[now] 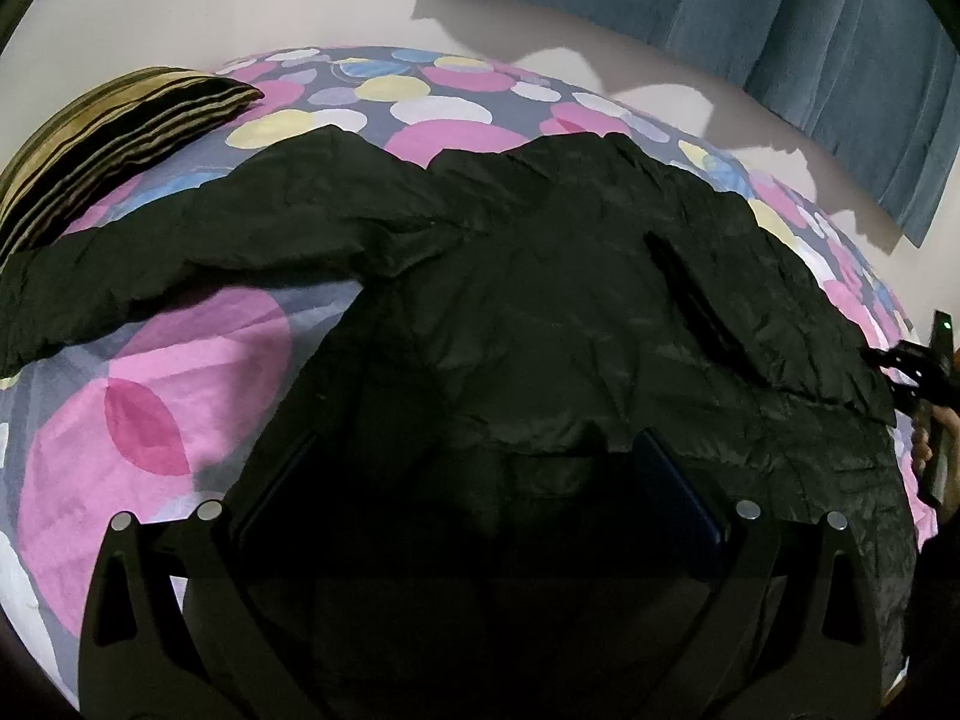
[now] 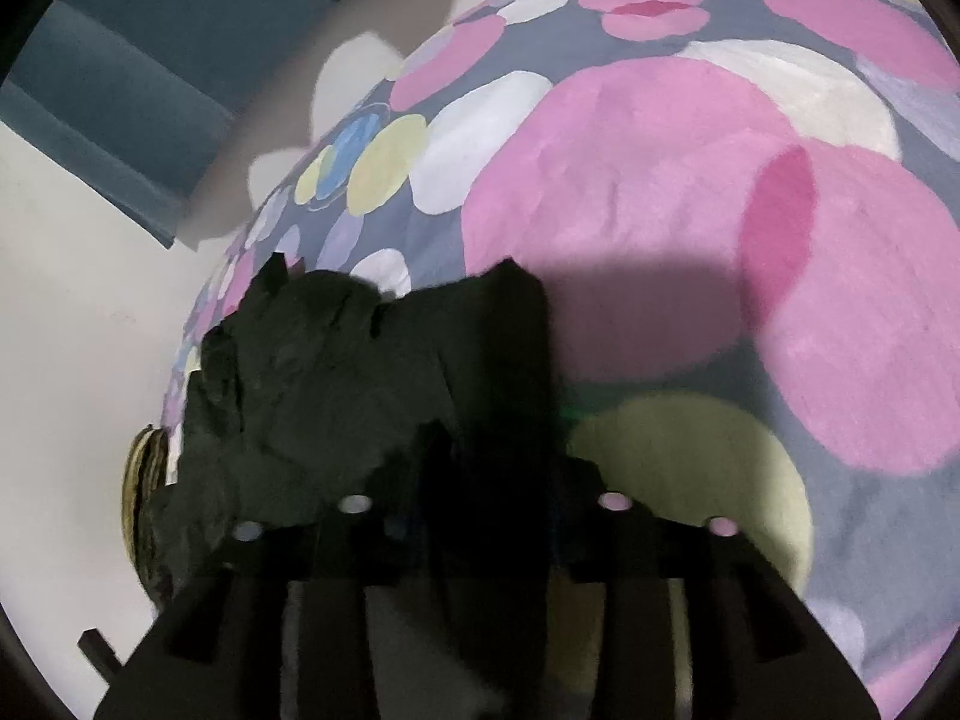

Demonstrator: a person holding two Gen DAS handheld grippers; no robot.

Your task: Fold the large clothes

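Pinching black jacket (image 2: 336, 372), right hand-held gripper (image 2: 480, 480) part-closed

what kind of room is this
Most likely a bedroom. A black jacket lies spread on a bed covered by a sheet printed with pink, white and yellow circles, a striped pillow sits at one end, and blue curtains hang on the pale wall.
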